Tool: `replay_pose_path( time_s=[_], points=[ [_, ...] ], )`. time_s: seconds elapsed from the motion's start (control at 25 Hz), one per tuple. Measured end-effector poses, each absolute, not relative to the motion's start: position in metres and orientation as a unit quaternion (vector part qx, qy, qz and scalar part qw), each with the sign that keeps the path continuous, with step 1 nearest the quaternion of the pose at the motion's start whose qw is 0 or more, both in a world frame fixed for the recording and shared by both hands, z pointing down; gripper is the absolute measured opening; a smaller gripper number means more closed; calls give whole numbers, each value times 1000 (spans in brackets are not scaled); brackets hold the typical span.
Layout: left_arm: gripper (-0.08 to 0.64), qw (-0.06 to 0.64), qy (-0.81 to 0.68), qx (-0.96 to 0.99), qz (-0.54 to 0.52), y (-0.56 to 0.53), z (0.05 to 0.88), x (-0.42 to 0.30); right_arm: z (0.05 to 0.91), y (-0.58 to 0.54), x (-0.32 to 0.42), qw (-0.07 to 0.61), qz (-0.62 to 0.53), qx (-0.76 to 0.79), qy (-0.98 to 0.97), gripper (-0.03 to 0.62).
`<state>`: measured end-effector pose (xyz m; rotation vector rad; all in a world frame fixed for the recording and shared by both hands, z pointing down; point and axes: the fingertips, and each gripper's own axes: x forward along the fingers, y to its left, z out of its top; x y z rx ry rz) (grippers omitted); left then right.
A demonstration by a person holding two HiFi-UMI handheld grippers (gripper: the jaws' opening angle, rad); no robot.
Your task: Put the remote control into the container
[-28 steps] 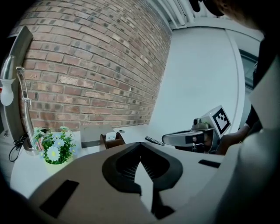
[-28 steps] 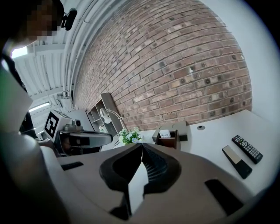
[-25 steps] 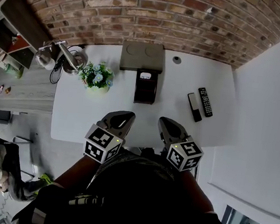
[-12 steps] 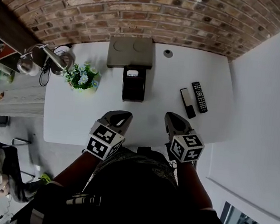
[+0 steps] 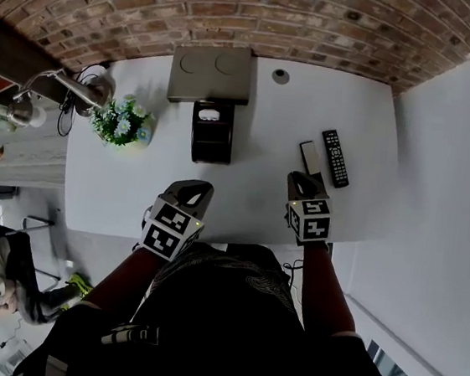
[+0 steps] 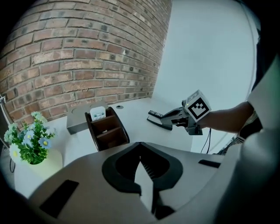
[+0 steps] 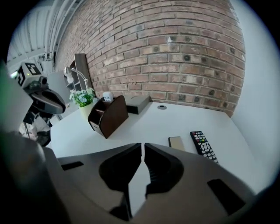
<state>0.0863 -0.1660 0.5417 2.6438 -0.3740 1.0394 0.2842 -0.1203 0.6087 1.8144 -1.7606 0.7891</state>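
Head view: your right hand-held gripper (image 5: 302, 180), jaws pressed together and empty, had swung near the remote control (image 5: 334, 158) at its one o'clock; they needed opening before any grasp.

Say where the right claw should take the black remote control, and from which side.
Probably across its narrow width near the middle, coming down from above: the remote control lies flat, buttons up. The right claw is shut and must open first; a slim device lies close beside its left edge.
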Motion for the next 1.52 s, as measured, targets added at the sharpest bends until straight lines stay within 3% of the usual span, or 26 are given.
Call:
replay_pose_path(
  time_s=[0.16, 0.36, 0.68, 1.16, 1.52],
  points=[
    [5, 146, -144, 906, 369, -170, 550, 91, 628, -136, 316, 294, 270, 662, -635, 12],
    [6, 162, -163, 897, 377, -175, 561, 99, 651, -150, 349, 301, 287, 662, -623, 19],
    [6, 176, -183, 888, 383, -181, 565, 104, 676, -167, 373, 309, 324, 642, -622, 212],
    [5, 197, -205, 887, 363, -188, 560, 91, 690, -184, 387, 334, 348, 626, -613, 215],
    [5, 196, -203, 894, 349, -194, 551, 69, 687, -181, 388, 296, 344, 653, -607, 193]
  ],
)
